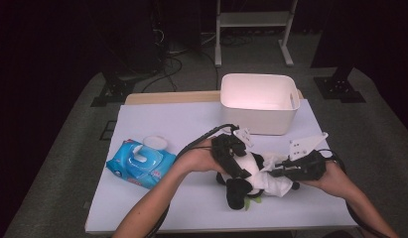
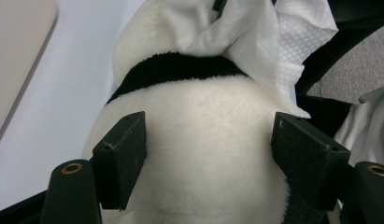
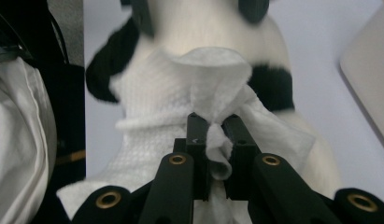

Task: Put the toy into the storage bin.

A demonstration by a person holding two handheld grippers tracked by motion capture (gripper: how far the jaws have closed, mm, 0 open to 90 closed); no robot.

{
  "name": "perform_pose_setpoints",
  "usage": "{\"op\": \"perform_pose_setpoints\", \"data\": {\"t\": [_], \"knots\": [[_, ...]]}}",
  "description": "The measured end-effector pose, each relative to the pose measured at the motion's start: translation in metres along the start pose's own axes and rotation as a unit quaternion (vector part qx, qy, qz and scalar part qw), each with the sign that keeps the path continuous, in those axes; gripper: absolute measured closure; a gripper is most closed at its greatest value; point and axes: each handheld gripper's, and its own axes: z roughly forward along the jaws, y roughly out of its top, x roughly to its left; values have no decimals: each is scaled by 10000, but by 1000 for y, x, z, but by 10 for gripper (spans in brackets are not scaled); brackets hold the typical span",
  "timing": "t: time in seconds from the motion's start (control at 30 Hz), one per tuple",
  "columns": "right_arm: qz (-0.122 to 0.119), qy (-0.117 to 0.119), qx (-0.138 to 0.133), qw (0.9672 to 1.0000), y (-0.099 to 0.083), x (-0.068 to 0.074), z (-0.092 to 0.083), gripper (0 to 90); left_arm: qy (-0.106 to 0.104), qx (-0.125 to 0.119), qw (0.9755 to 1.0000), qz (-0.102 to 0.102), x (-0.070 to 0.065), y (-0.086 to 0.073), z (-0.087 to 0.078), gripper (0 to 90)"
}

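White bin (image 1: 258, 104) upright at far edge of tabletop (image 1: 191, 124), open side up. Blue wipes pack (image 1: 141, 163) lies flat at left, lid flipped open. Metal stand legs (image 1: 253, 29) on floor beyond.

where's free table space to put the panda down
Bare table lies in front of the wipes pack, and between that pack and the white bin. It is crowded at the front right, where both grippers work on the plush panda and its white wipe.
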Motion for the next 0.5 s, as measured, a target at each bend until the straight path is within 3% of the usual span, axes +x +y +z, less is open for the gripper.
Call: {"op": "perform_pose_setpoints", "data": {"t": [0.13, 0.23, 0.27, 0.4, 0.5], "knots": [[-290, 129, 160, 9994, 17, 1, 16, 820, 154, 220, 9994, 198, -11, -1, 2, 265], [-280, 179, 207, 9992, 19, 0, 14, 820, 206, 119, 9995, 219, -16, -5, -5, 262], [-240, 3, 258, 9994, 15, -3, 7, 820, 212, 97, 9995, 227, -17, -6, -7, 262], [36, -237, 274, 9993, -2, -15, -12, 819, 312, 113, 9992, 217, -19, -10, -12, 250], [259, -188, 356, 9989, -17, -20, -13, 820, 451, 180, 9986, 193, -17, -10, -12, 250]]}}
